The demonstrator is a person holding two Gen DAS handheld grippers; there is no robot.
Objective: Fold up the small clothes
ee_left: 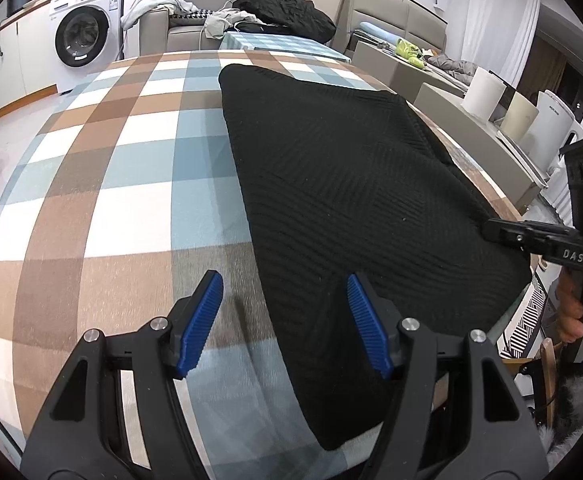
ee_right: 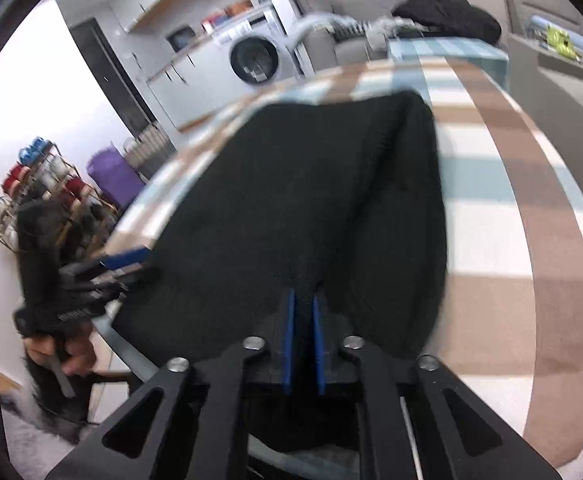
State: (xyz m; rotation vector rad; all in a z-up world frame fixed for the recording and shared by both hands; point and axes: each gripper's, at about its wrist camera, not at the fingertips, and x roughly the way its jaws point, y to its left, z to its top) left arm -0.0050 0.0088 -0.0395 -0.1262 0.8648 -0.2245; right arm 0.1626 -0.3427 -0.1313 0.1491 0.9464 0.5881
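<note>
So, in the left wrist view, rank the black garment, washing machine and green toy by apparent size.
1. black garment, largest, though nearest the camera.
2. washing machine.
3. green toy, smallest, and far off.

we saw a washing machine (ee_left: pixel 85 24) behind the checked table (ee_left: pixel 131 152), a grey sofa (ee_left: pixel 179 20) and white curtains (ee_left: pixel 499 12).

On my right gripper (ee_left: pixel 487 230), a black plastic tool seen at the edge of my left wrist view, I read the white letters "DAS" on its body. The white front-loading washing machine (ee_left: pixel 87 26) carries panel markings too small to read.
</note>
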